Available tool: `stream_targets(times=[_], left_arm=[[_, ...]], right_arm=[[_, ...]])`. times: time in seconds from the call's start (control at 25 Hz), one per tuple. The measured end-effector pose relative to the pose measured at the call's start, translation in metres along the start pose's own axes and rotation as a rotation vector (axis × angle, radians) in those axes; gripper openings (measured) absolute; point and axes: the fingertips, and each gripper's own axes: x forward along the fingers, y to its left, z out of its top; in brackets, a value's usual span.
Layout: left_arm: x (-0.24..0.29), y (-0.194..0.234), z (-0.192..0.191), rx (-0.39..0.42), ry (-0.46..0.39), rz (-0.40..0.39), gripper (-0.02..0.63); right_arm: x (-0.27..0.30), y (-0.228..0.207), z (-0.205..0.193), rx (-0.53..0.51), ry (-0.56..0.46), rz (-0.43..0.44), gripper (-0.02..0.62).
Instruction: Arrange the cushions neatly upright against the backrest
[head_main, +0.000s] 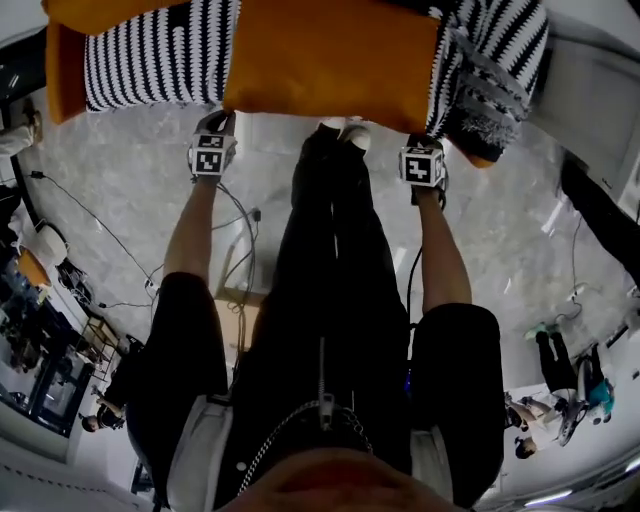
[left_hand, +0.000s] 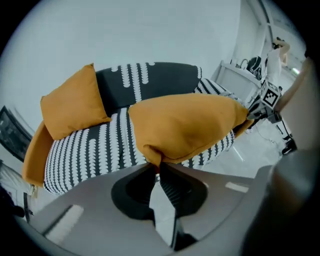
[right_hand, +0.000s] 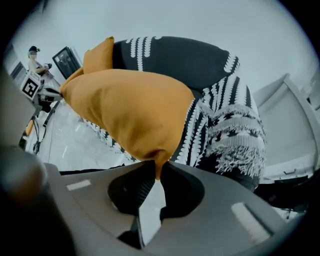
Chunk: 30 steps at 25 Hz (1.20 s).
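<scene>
The left gripper (left_hand: 157, 167) has its fingers (left_hand: 170, 185) clenched on one near corner of the orange cushion (left_hand: 185, 125); the right gripper (right_hand: 156, 169) pinches the other near corner; the cushion hangs between them over the front of the black-and-white sofa (left_hand: 85, 150); a second orange cushion (left_hand: 75, 107) leans upright against the backrest (left_hand: 150, 82).

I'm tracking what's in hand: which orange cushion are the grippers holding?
The front orange cushion, pinched at its corners by the left gripper and right gripper; the other orange cushion stands against the backrest, untouched.
</scene>
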Motion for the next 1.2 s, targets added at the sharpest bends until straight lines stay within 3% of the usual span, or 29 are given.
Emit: stream_targets(times=[0.16, 0.32, 0.52, 0.8, 1.2], left_arm=[[-0.028, 0.005, 0.067, -0.060, -0.069, 0.047, 0.038], [-0.040, 0.024, 0.107, -0.138, -0.101, 0.072, 0.038], [-0.039, 0.042, 0.170, -0.165, -0.161, 0.081, 0.038], [-0.027, 0.076, 0.261, -0.140, -0.239, 0.040, 0.038], [0.011, 0.139, 0.382, -0.078, -0.279, -0.060, 0.038]], right_arm=[[-0.037, -0.021, 0.034, -0.014, -0.025, 0.062, 0.035], [-0.073, -0.037, 0.077, 0.017, -0.082, 0.090, 0.035], [-0.095, -0.059, 0.138, 0.013, -0.157, 0.101, 0.035], [-0.108, -0.095, 0.226, -0.014, -0.207, 0.082, 0.035], [-0.103, -0.134, 0.352, 0.087, -0.214, -0.006, 0.037]])
